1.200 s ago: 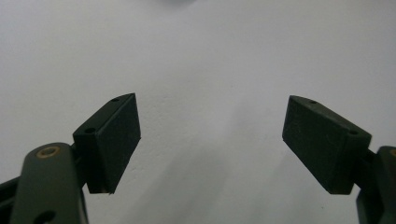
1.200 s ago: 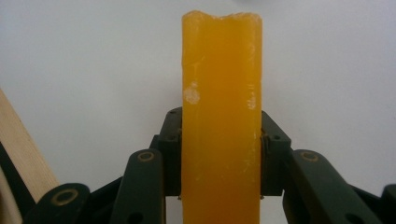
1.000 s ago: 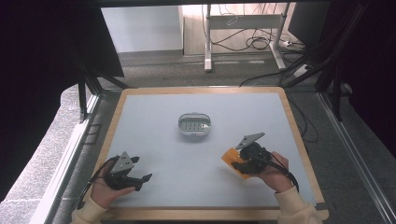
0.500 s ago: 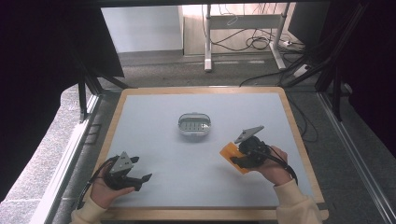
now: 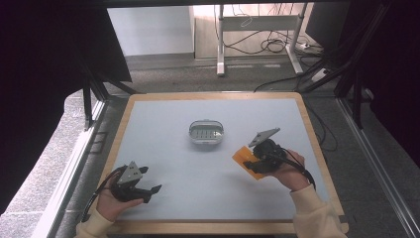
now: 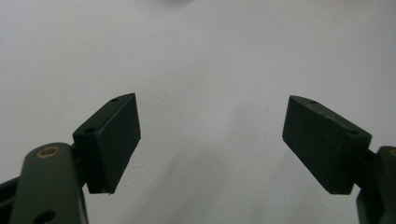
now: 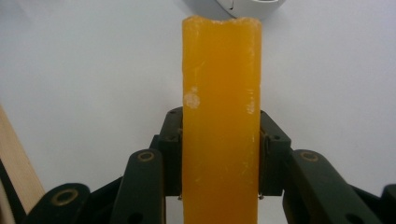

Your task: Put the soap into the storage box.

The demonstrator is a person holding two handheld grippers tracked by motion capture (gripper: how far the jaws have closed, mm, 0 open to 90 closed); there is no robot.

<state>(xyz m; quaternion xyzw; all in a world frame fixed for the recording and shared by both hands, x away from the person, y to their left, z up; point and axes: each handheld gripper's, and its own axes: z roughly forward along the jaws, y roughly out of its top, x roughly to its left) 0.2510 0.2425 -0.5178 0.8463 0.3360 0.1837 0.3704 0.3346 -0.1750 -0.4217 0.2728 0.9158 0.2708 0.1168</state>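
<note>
We've got the right tool (image 5: 253, 161) clamped on the soap (image 7: 221, 116) mid-bar: stiff, light, probably slick. Left tool (image 6: 210, 140) sits apart, near-left on the tabletop (image 5: 163, 129).

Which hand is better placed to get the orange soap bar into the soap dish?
Right. The right hand-held gripper is already shut on the orange soap bar, close to the soap dish. The left hand-held gripper is open and empty near the table's front edge.

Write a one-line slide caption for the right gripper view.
The right claw clamps an orange soap bar edge-on above the pale table, pointing toward a white soap dish.
</note>
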